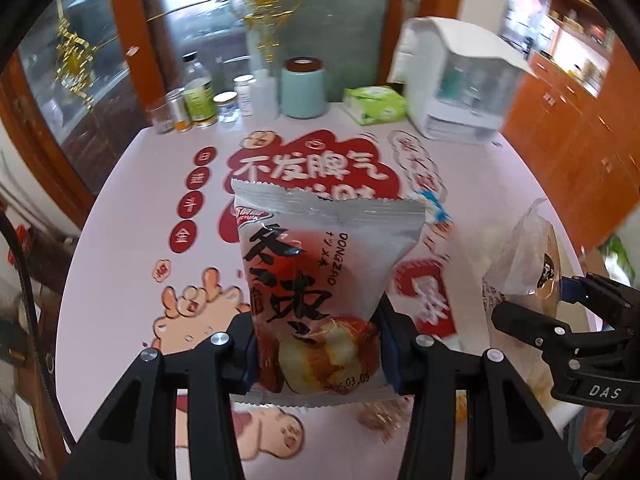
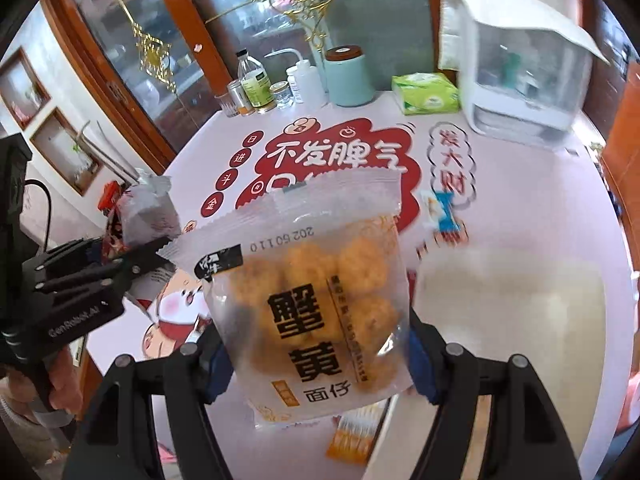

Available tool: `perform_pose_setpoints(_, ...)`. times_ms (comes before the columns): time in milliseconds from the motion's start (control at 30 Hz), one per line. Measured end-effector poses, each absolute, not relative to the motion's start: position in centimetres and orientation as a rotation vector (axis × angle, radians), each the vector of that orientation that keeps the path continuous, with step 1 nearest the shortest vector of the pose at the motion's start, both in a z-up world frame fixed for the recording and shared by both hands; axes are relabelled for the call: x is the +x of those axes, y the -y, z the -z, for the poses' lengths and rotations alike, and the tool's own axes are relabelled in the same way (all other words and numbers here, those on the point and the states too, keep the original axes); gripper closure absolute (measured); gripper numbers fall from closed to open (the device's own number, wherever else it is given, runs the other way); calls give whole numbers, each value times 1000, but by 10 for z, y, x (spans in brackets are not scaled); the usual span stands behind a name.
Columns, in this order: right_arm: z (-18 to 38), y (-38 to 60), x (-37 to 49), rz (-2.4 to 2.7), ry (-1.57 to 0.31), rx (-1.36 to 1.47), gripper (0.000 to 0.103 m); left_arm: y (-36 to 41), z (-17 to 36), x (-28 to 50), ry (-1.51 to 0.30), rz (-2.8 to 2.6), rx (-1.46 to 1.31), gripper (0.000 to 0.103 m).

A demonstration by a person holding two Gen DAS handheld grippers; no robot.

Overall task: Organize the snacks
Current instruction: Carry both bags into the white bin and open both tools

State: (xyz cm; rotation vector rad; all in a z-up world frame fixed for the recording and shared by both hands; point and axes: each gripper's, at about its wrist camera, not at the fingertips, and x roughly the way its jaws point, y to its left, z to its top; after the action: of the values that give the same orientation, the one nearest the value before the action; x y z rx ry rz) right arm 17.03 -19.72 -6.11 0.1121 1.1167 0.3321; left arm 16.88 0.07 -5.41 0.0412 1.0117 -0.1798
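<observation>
On the left, the left gripper (image 1: 316, 354) is clamped on a red and silver snack packet (image 1: 320, 280), and holds it upright, off the pink printed tablecloth (image 1: 120, 280). To its right, the right gripper (image 2: 316, 364) has its jaws closed on a clear packet of orange crab-roe snacks (image 2: 320, 300), also lifted above the table. Farther right a blue and white candy (image 2: 444, 216) lies on the cloth, and a pale tray (image 2: 520, 312), blurred, is beside it. I judge that the step in hand is carrying: both packets are picked up and not yet placed. The next move probably needs to bring each packet over the tray and open the jaws low, so nothing drops.
</observation>
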Motion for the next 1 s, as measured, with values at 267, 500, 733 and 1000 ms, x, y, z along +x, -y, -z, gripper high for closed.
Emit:
perform_pose_setpoints(267, 48, 255, 103, -195, -1100, 154, 31, 88, 47, 133, -985, 338, 148, 57)
perform_pose_setpoints(500, 44, 314, 72, 1, -1066, 191, 30, 168, 44, 117, -955, 465, 245, 57)
perform_pose_setpoints(733, 56, 356, 50, 154, -1077, 219, 29, 227, 43, 113, -934, 524, 324, 56)
perform_pose_setpoints(1000, 69, 373, 43, 197, -1102, 229, 28, 265, 54, 115, -948, 535, 395, 56)
